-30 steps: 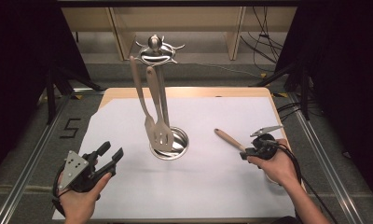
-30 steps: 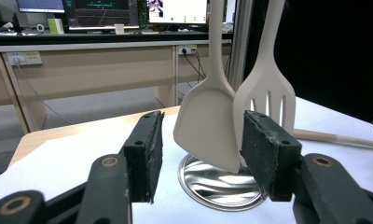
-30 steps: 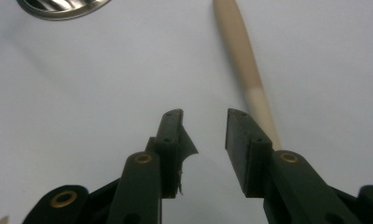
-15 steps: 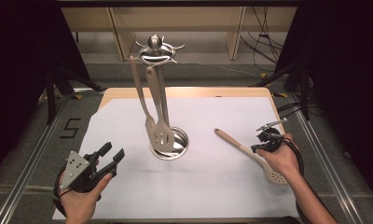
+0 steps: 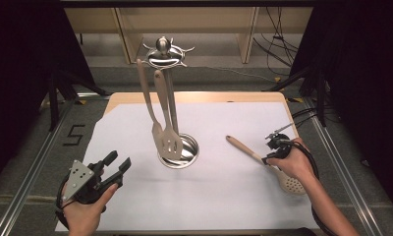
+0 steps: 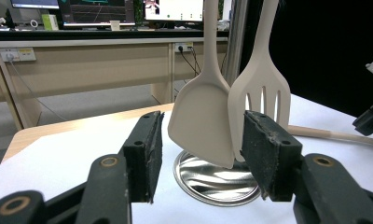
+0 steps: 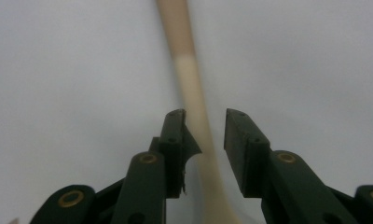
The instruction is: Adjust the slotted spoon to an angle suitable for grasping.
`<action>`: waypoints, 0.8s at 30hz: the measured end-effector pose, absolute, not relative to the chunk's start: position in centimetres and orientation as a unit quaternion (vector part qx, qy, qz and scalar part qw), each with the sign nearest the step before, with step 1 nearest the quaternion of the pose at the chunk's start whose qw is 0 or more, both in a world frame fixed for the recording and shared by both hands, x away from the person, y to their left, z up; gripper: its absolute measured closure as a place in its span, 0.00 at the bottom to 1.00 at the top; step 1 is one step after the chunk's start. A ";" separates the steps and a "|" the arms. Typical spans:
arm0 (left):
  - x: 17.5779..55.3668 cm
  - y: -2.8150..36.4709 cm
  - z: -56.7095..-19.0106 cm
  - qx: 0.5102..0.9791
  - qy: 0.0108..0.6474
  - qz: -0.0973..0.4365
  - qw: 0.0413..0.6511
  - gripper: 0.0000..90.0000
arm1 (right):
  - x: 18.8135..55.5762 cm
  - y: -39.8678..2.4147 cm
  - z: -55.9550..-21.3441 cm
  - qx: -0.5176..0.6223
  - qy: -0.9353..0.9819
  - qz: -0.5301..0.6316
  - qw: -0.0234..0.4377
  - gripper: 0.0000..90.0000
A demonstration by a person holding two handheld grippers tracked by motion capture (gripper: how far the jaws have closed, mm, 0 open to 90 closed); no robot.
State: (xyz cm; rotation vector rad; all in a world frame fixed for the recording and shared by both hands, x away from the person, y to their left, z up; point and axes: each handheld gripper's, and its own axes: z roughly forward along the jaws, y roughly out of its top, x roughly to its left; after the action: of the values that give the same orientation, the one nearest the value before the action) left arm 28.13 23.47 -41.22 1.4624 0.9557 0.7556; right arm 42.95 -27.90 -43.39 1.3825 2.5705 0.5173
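Note:
A metal utensil stand (image 5: 161, 51) rises from a round base (image 5: 184, 156) mid-table, with a solid spatula (image 5: 157, 135) and a slotted spatula (image 5: 171, 142) hanging from it. My left gripper (image 5: 117, 162) rests at the near left, open and empty, facing the solid spatula (image 6: 201, 121) and slotted spatula (image 6: 261, 93) beyond its jaws (image 6: 201, 158). A slotted spoon (image 5: 243, 147) with a wooden handle lies on the white sheet at the right. My right gripper (image 5: 270, 155) is over its handle (image 7: 187, 70); its jaws (image 7: 204, 126) have just been opening and now straddle the handle, open.
A white sheet (image 5: 224, 206) covers the wooden tabletop (image 5: 204, 97). Metal rails (image 5: 32, 167) run along both sides. Dark curtains flank the table, and cables (image 5: 302, 118) trail at the far right. Desks with monitors stand far behind in the left gripper view.
My right hand has moved right and toward me with the spoon, which now lies flat with its perforated head showing. The left hand has not moved.

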 end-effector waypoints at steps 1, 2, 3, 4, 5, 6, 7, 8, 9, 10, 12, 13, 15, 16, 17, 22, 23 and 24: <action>28.1 23.4 -41.2 0.625 0.409 0.323 0.581 0.52 | 43.2 -27.8 -43.5 0.458 0.867 0.174 0.092 0.75; 28.1 23.4 -41.2 0.626 0.409 0.324 0.580 0.52 | 43.2 -27.6 -43.6 0.461 0.868 0.167 0.086 0.74; 28.1 23.4 -41.2 0.626 0.408 0.324 0.580 0.52 | 43.5 -27.6 -43.7 0.450 0.874 0.163 0.085 0.74; 28.1 23.4 -41.2 0.626 0.407 0.324 0.581 0.52 | 43.5 -27.4 -43.8 0.459 0.870 0.159 0.083 0.73; 28.0 23.4 -41.2 0.624 0.408 0.324 0.582 0.52 | 43.7 -27.4 -43.9 0.452 0.873 0.164 0.086 0.73; 28.0 23.4 -41.2 0.624 0.409 0.324 0.582 0.52 | 43.5 -27.0 -43.8 0.474 0.864 0.154 0.072 0.73; 28.0 23.4 -41.2 0.623 0.409 0.324 0.582 0.52 | 43.9 -27.4 -44.0 0.451 0.875 0.156 0.087 0.73; 28.0 23.4 -41.2 0.623 0.409 0.323 0.583 0.52 | 43.7 -27.2 -43.9 0.458 0.871 0.157 0.078 0.73; 28.1 23.4 -41.2 0.623 0.409 0.323 0.582 0.52 | 43.8 -27.3 -43.9 0.453 0.873 0.160 0.086 0.73; 28.1 23.5 -41.1 0.624 0.409 0.324 0.581 0.52 | 43.8 -27.2 -43.9 0.458 0.871 0.158 0.082 0.72; 28.2 23.4 -41.1 0.625 0.409 0.323 0.581 0.52 | 43.9 -27.1 -43.9 0.463 0.869 0.154 0.085 0.72; 28.2 23.4 -41.1 0.625 0.410 0.323 0.581 0.52 | 44.0 -27.2 -43.8 0.461 0.870 0.154 0.085 0.72; 28.2 23.4 -41.1 0.625 0.408 0.324 0.581 0.52 | 44.0 -27.1 -43.8 0.464 0.869 0.154 0.077 0.71; 28.2 23.4 -41.1 0.625 0.408 0.324 0.581 0.52 | 44.2 -27.1 -43.8 0.457 0.873 0.151 0.081 0.71; 28.2 23.4 -41.1 0.625 0.408 0.325 0.580 0.52 | 44.4 -27.1 -43.9 0.449 0.877 0.153 0.079 0.71; 28.0 23.3 -41.2 0.626 0.408 0.324 0.581 0.52 | 44.9 -26.8 -44.3 0.440 0.883 0.143 0.081 0.69; 28.0 23.3 -41.2 0.626 0.408 0.323 0.581 0.52 | 44.9 -26.6 -44.3 0.446 0.882 0.135 0.073 0.69; 28.0 23.3 -41.2 0.625 0.408 0.323 0.581 0.52 | 44.9 -26.5 -44.4 0.450 0.880 0.133 0.068 0.69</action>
State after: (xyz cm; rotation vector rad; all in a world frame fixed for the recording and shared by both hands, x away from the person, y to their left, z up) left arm 28.01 23.31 -41.15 1.4611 0.9530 0.7553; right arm 44.93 -26.51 -44.43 1.3560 2.6522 0.4001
